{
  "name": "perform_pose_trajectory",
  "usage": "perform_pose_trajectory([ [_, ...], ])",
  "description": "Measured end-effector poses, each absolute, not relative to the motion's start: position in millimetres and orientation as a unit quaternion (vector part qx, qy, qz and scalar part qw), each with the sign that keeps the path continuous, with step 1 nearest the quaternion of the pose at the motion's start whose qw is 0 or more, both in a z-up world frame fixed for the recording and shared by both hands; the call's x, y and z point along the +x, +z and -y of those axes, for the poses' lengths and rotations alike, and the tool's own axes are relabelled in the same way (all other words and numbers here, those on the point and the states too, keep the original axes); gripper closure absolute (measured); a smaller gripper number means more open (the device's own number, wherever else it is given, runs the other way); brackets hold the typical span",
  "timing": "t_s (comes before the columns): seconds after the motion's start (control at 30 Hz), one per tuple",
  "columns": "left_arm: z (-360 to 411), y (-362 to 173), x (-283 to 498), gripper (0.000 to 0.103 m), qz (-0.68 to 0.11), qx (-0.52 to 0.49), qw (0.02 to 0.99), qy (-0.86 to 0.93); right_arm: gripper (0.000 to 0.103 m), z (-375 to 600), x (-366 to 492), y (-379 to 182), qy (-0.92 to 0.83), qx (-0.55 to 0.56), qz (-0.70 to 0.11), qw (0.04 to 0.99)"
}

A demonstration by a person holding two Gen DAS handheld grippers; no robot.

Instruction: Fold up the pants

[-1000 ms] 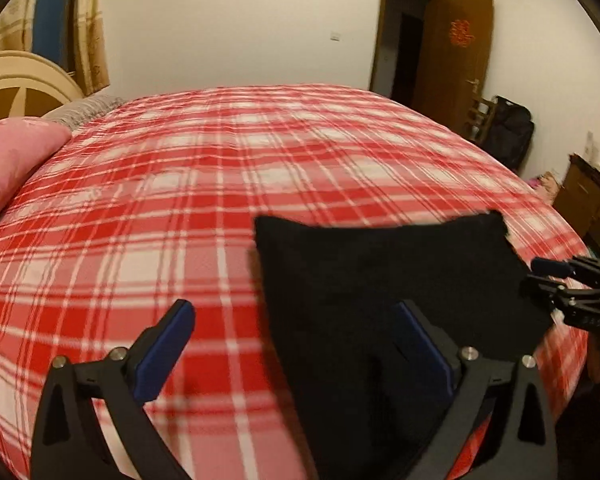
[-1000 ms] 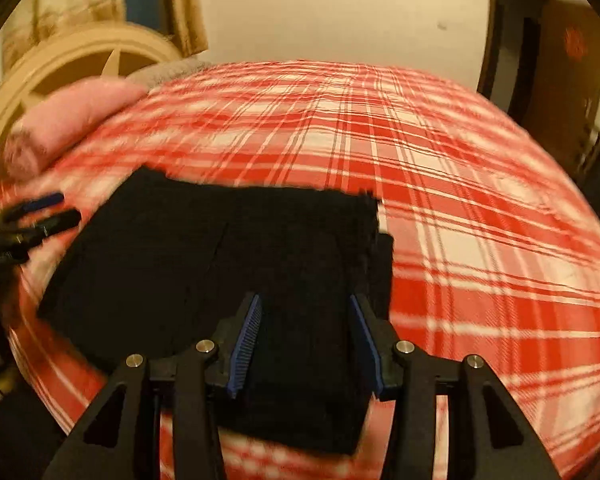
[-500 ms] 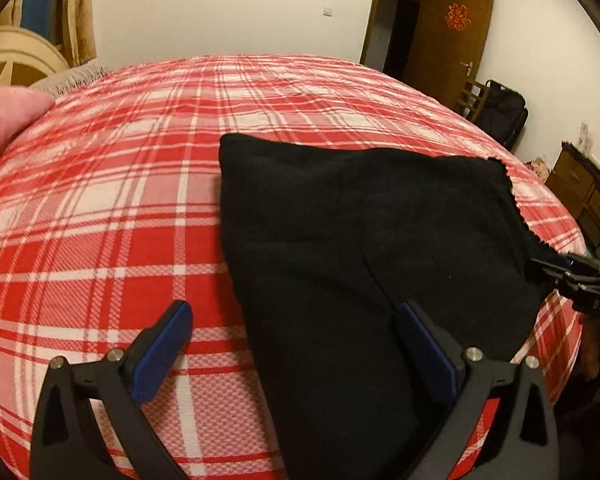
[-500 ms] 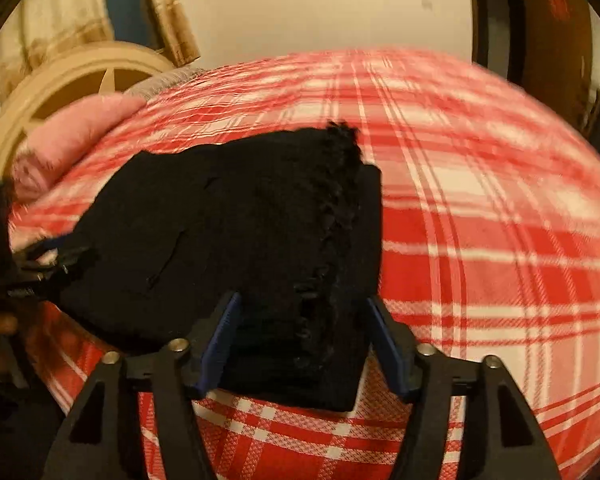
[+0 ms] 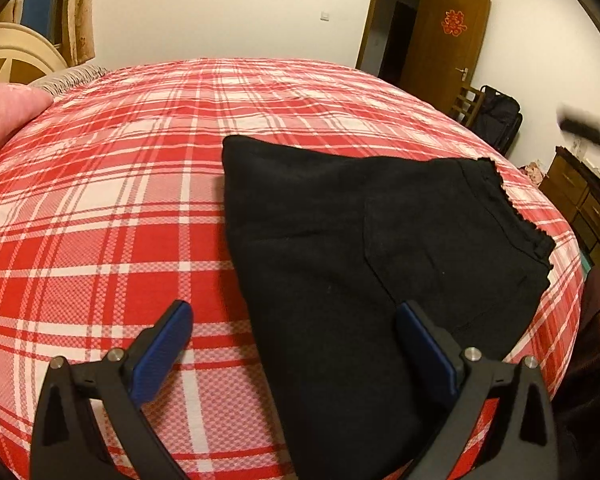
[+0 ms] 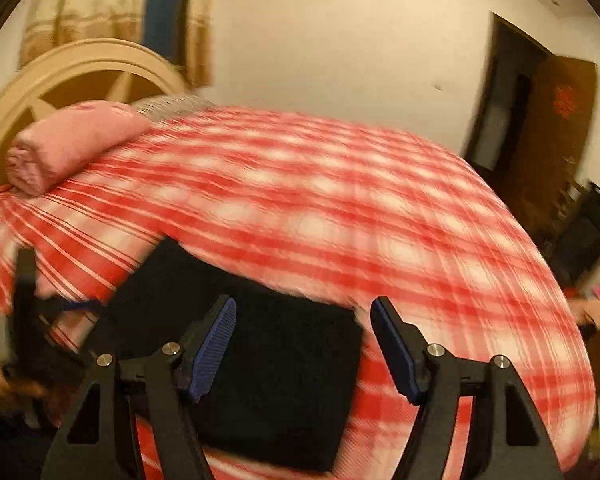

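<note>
Black pants (image 5: 372,264) lie folded into a flat rectangle near the front edge of the bed, with the frayed hems at the right. My left gripper (image 5: 296,332) hovers open above the pants' left edge, holding nothing. In the blurred right wrist view the same folded pants (image 6: 276,372) sit low in frame, and my right gripper (image 6: 304,336) stands open above them with empty jaws. The right gripper (image 5: 588,132) also shows as a dark blur at the right edge of the left wrist view. The left gripper (image 6: 28,308) appears at the left edge of the right wrist view.
The bed wears a red and white plaid sheet (image 5: 140,208). A pink pillow (image 6: 72,140) and a cream headboard (image 6: 72,68) are at the head. A wooden door (image 5: 448,40), a black bag (image 5: 496,120) and a dresser (image 5: 588,208) stand to the right.
My right gripper has let go of the pants and lifted away, its view swinging upward with blur. The left gripper pulled back slightly. The pants stay folded on the bed.
</note>
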State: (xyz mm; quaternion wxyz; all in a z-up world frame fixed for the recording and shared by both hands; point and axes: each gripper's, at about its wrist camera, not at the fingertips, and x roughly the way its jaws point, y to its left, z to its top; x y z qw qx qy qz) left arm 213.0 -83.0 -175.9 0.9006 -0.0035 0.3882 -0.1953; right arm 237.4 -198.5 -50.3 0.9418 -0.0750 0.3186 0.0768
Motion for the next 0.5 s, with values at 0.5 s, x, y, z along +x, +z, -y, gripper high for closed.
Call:
perform_pose_trajectory([
  [0.5, 81, -184, 205, 0.0, -0.365, -0.002, 0.908, -0.205, 0.063, 61, 402, -183, 0.219, -0.04, -0.501, 0.837],
])
